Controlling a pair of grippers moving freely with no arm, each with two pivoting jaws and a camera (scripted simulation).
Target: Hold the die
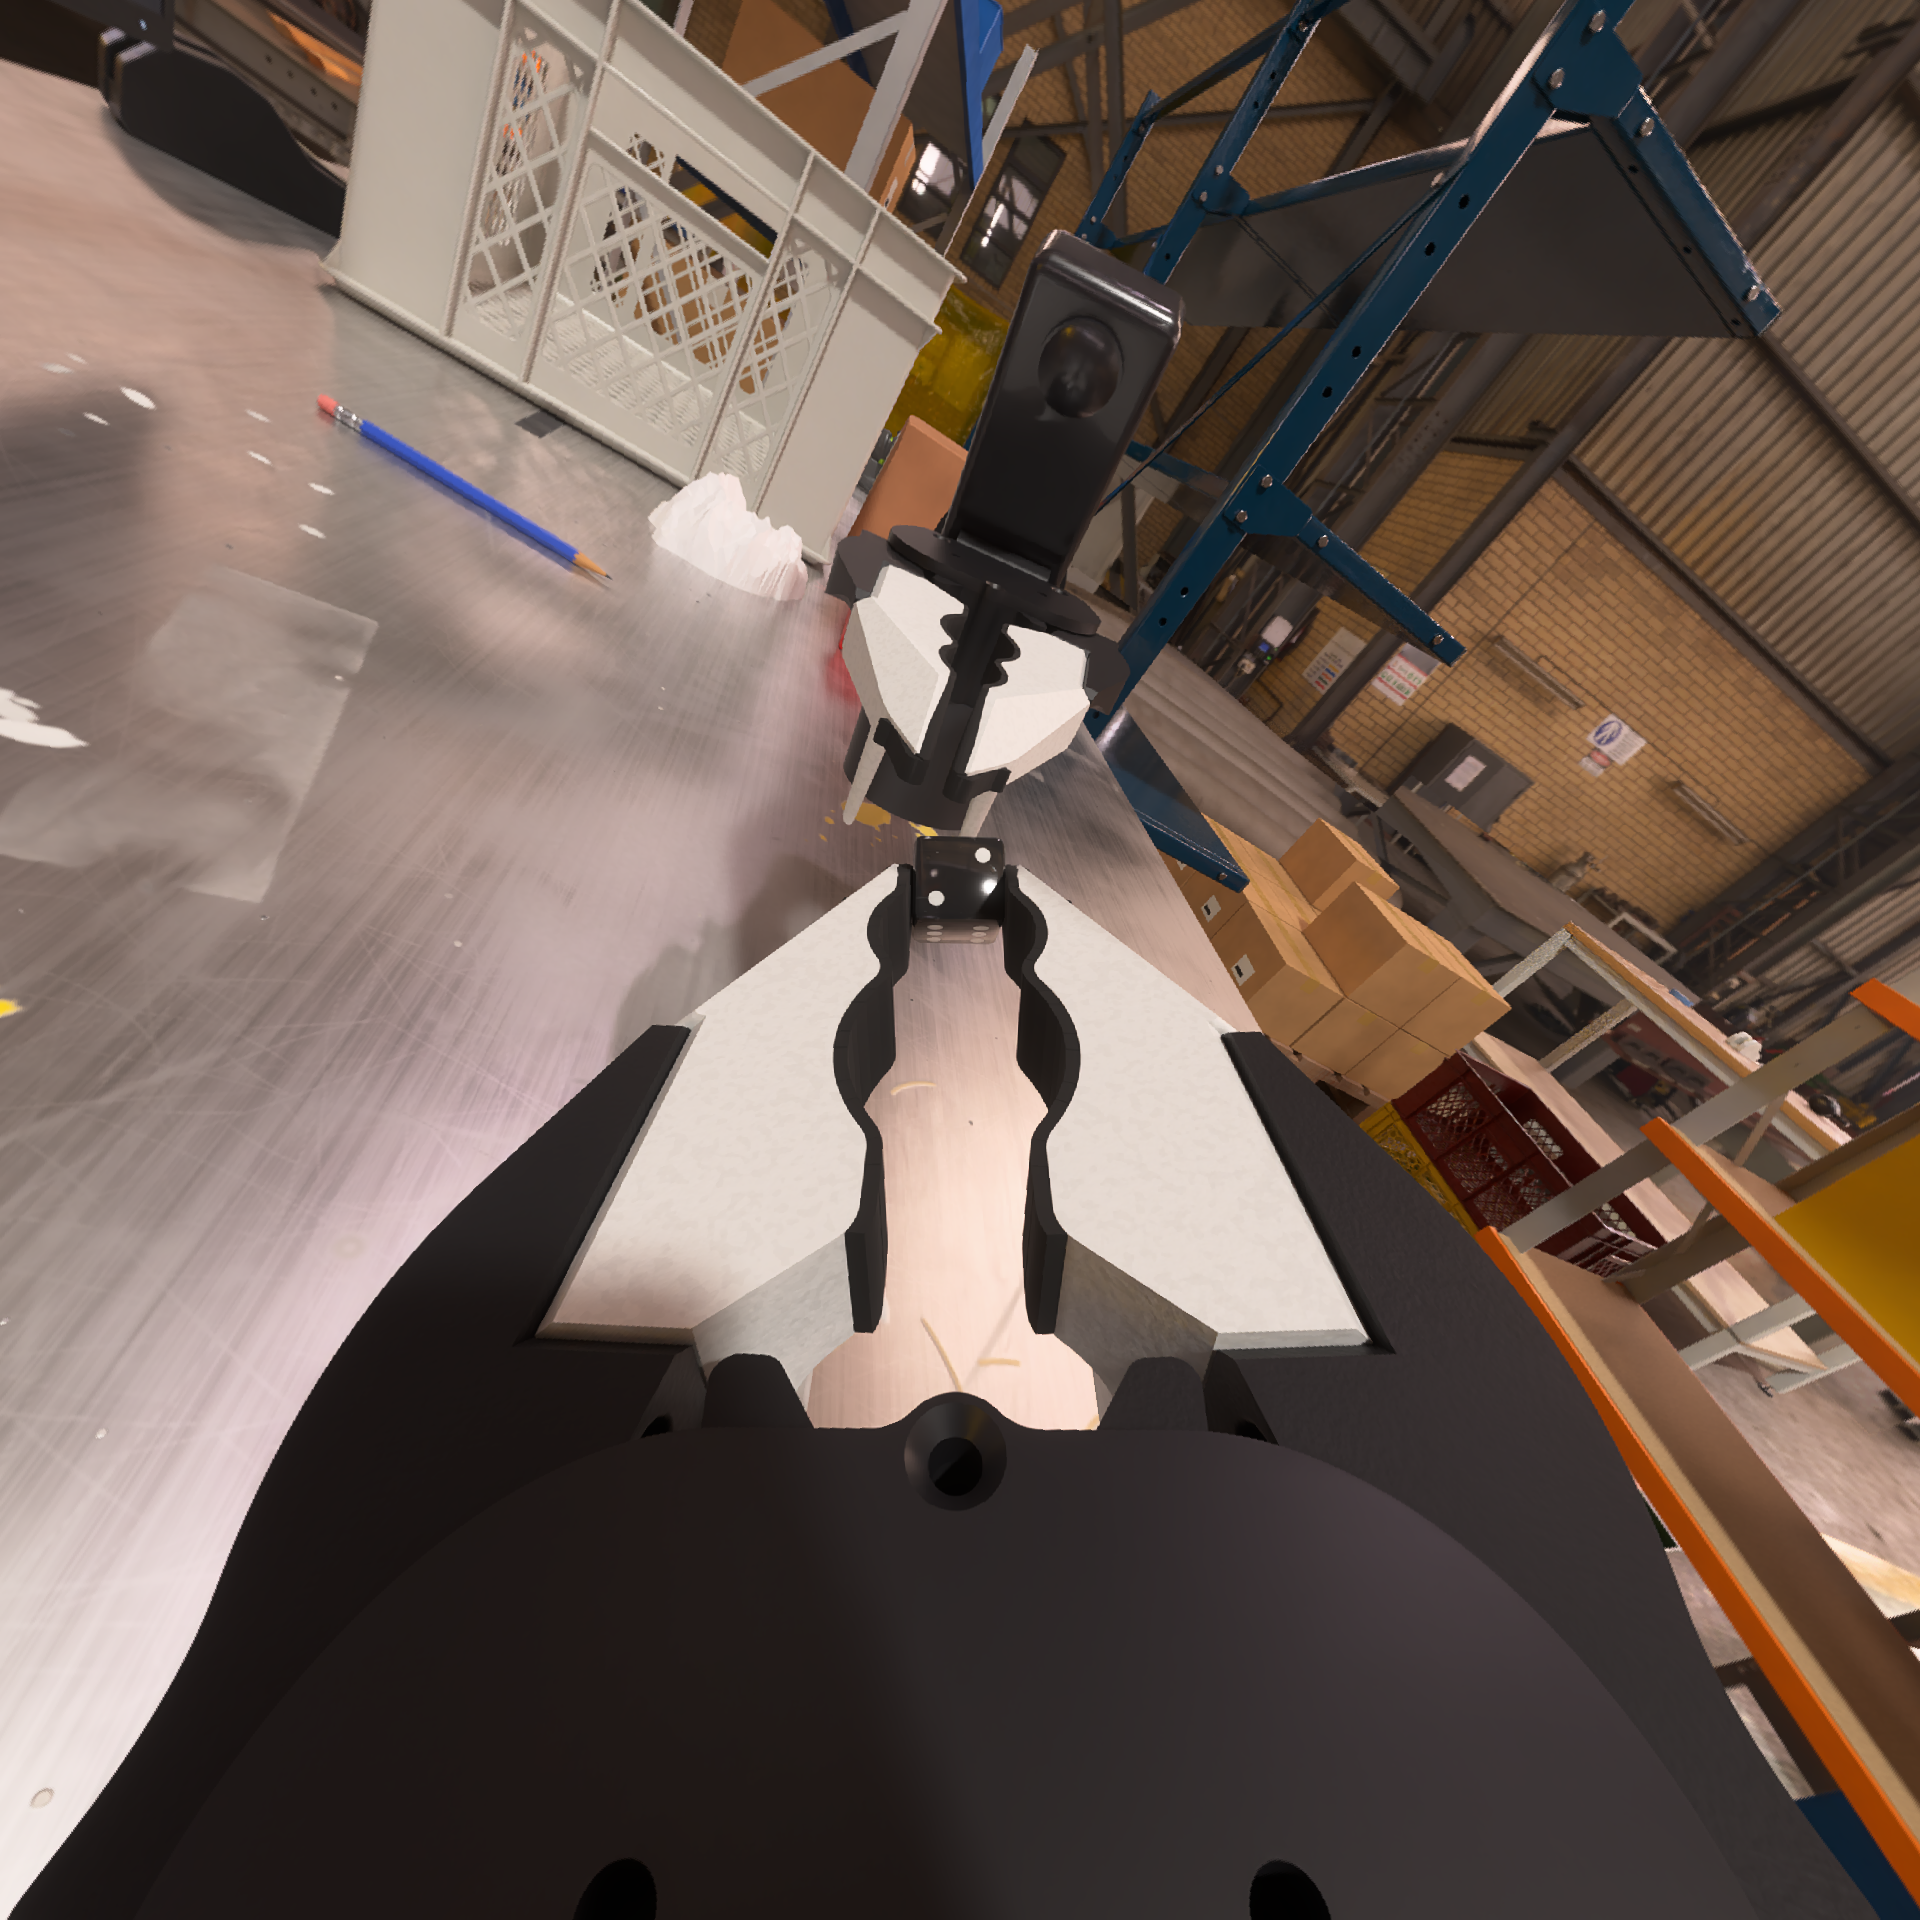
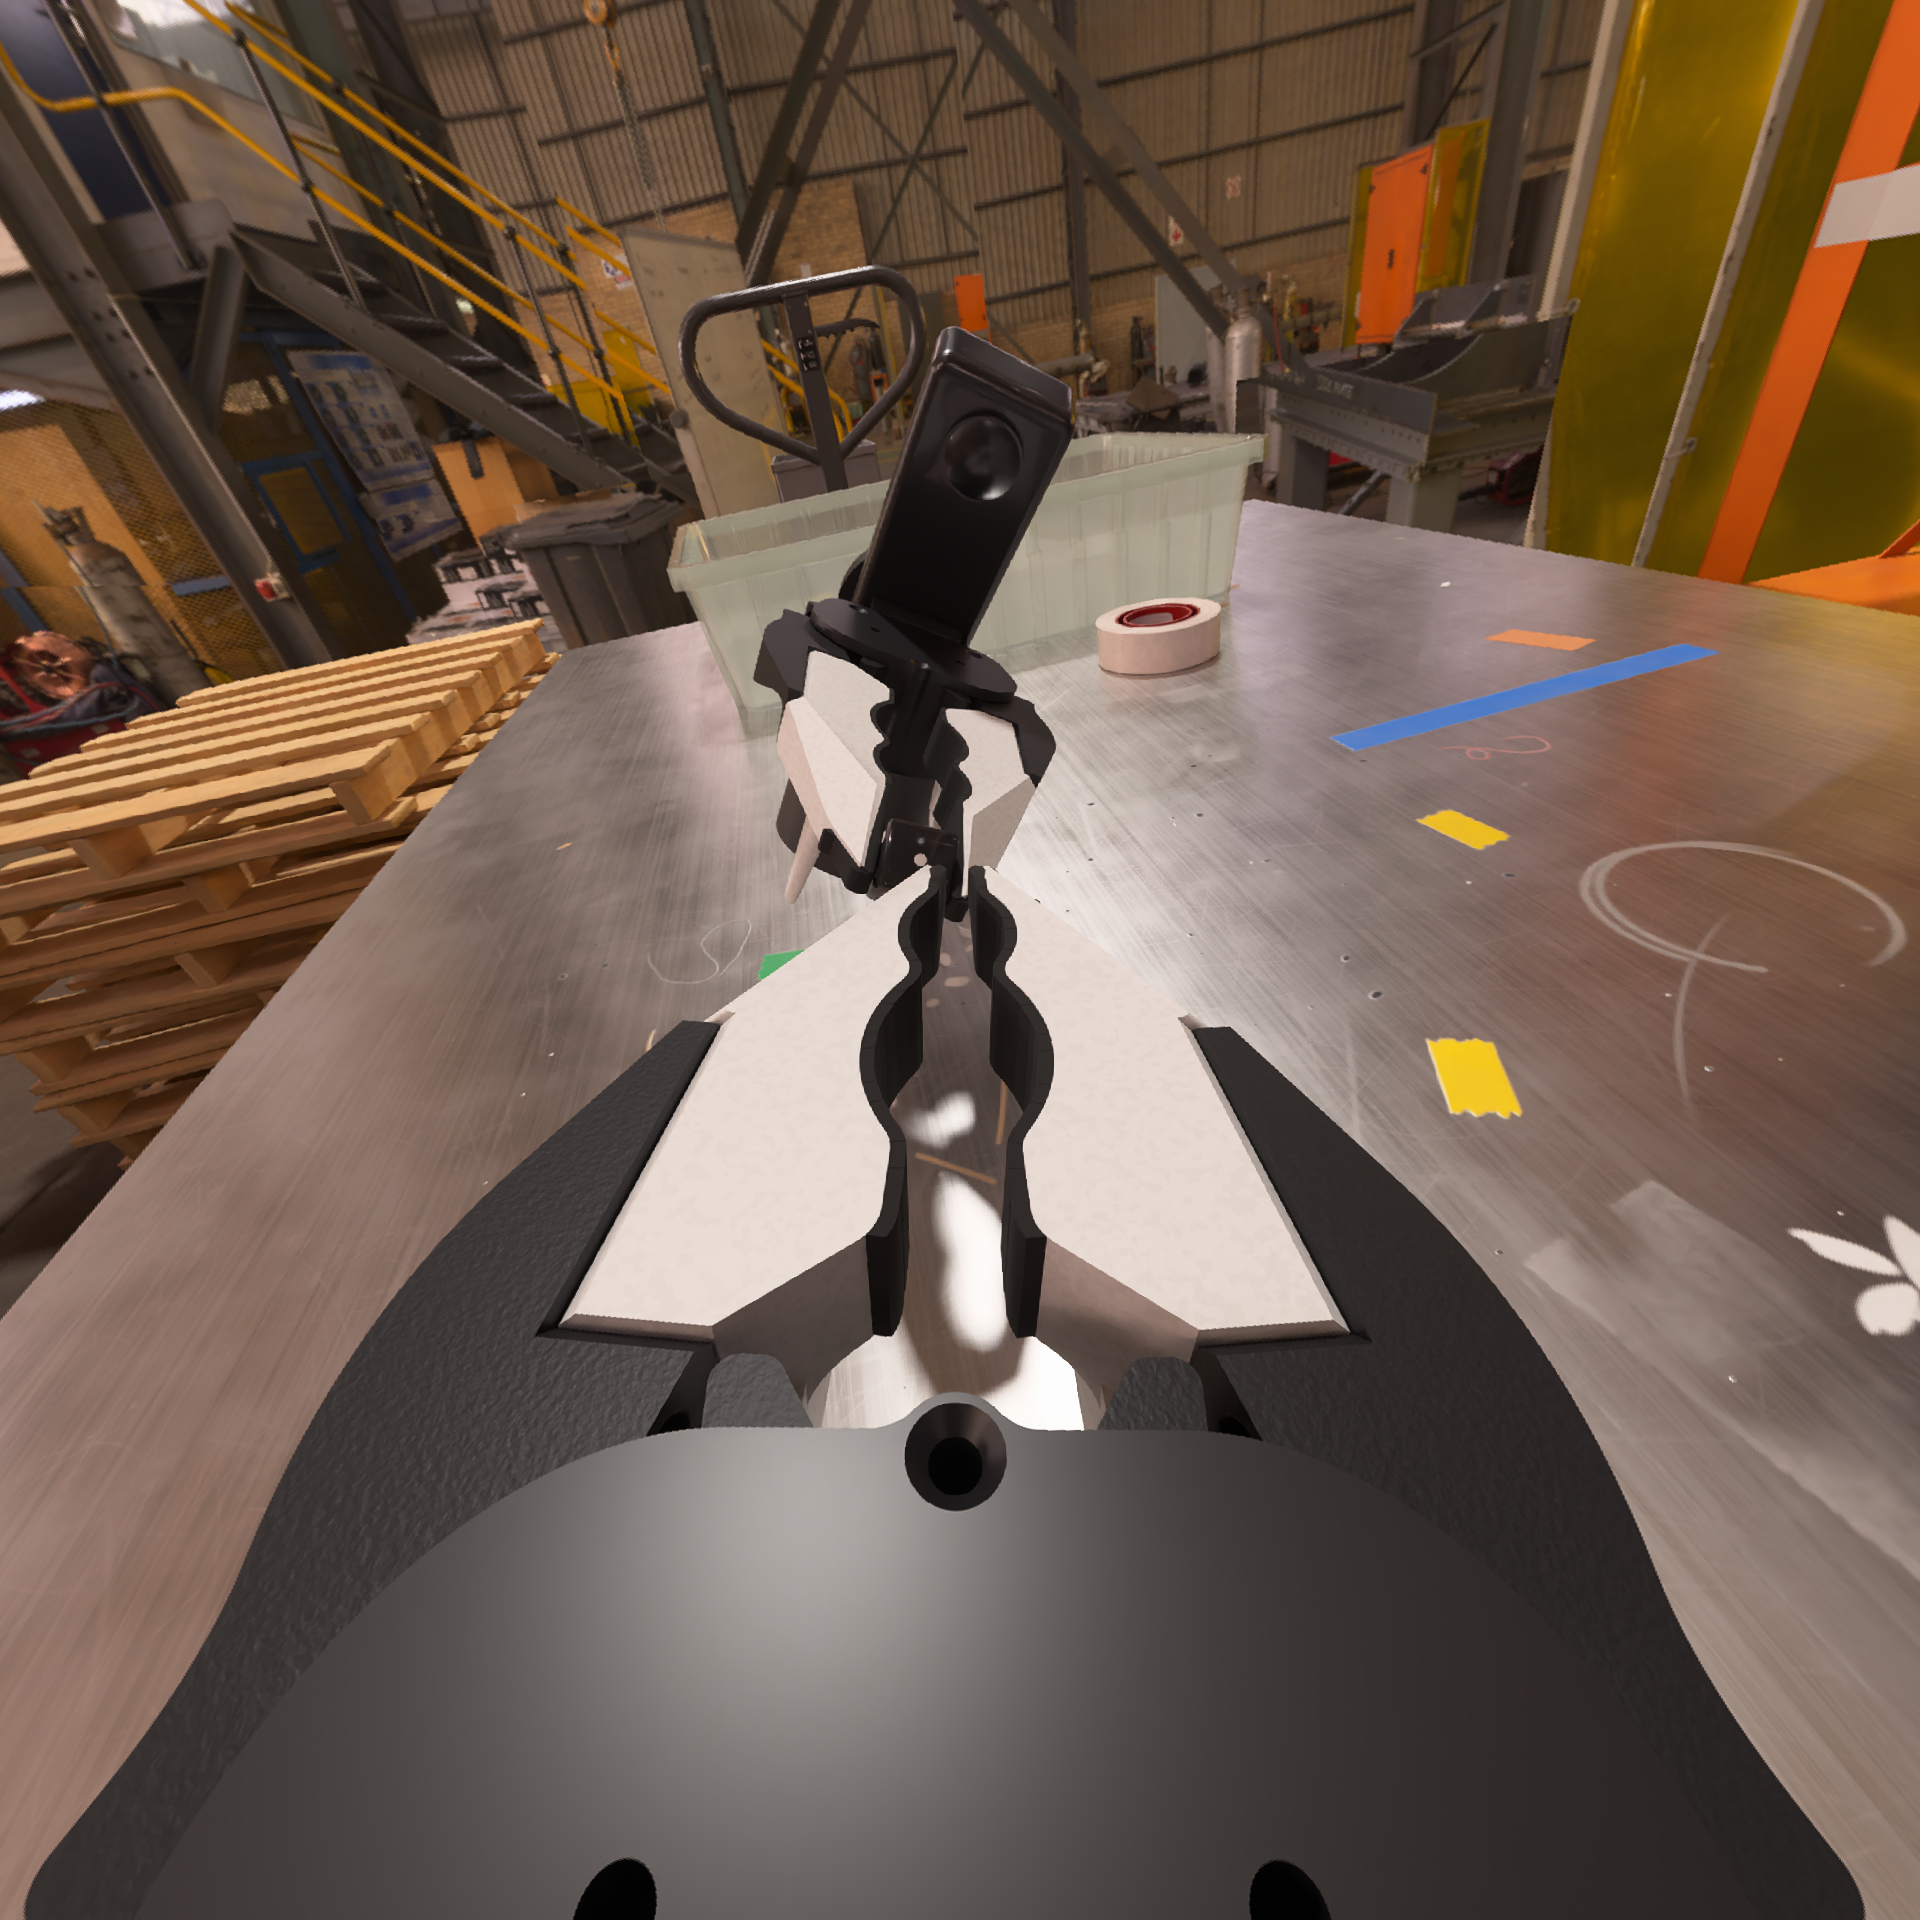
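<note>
The left gripper (image 1: 958, 883) grips a black die (image 1: 958, 881) with white pips between its fingertips, just above the brushed metal table (image 1: 312, 935). Directly beyond it, at twelve o'clock in the left wrist view, the right gripper (image 1: 951, 805) points back toward the die, its tips just beside the die's far face; whether they touch it cannot be told from here. In the right wrist view, the right gripper's jaws stand narrow, nearly together, and the die is a small dark shape at their tips, mostly hidden by the left gripper's fingers opposite. It looks as if the right tips press nothing, but the view is poor.

On the table, at ten o'clock from the left gripper, lies a blue pencil (image 1: 462, 486), with a crumpled white paper (image 1: 732, 535) near its tip and a cream lattice crate (image 1: 644, 239) behind. At one o'clock from the right gripper sits a roll of tape (image 2: 1156, 632) beside a clear plastic bin (image 2: 1143, 499).
</note>
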